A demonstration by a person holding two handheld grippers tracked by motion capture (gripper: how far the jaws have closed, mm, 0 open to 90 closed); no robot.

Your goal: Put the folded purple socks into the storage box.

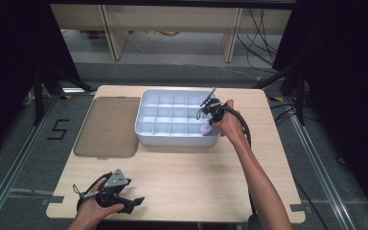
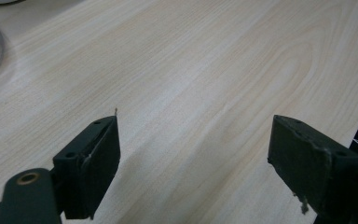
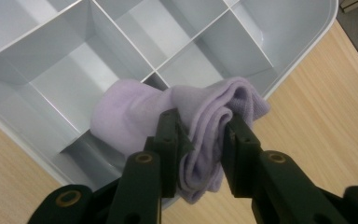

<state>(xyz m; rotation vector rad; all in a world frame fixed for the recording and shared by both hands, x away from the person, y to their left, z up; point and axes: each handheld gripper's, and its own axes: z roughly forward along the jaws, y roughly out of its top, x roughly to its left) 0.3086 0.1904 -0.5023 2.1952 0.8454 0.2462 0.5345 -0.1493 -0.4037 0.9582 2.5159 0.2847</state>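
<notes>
While my right gripper (image 3: 200, 135) pinches the rolled lilac sock (image 3: 186, 121) across its fold, the roll's long axis runs out ahead of the jaws and down into the divided tray (image 1: 146, 129), hanging over the tray's near right corner compartment (its far end already dips between the dividers). So the sock goes straight down from here, I judge. My left gripper (image 1: 124, 203) rests well short of the tray at the table's (image 1: 196, 182) near edge, jaws spread wide on nothing.
</notes>
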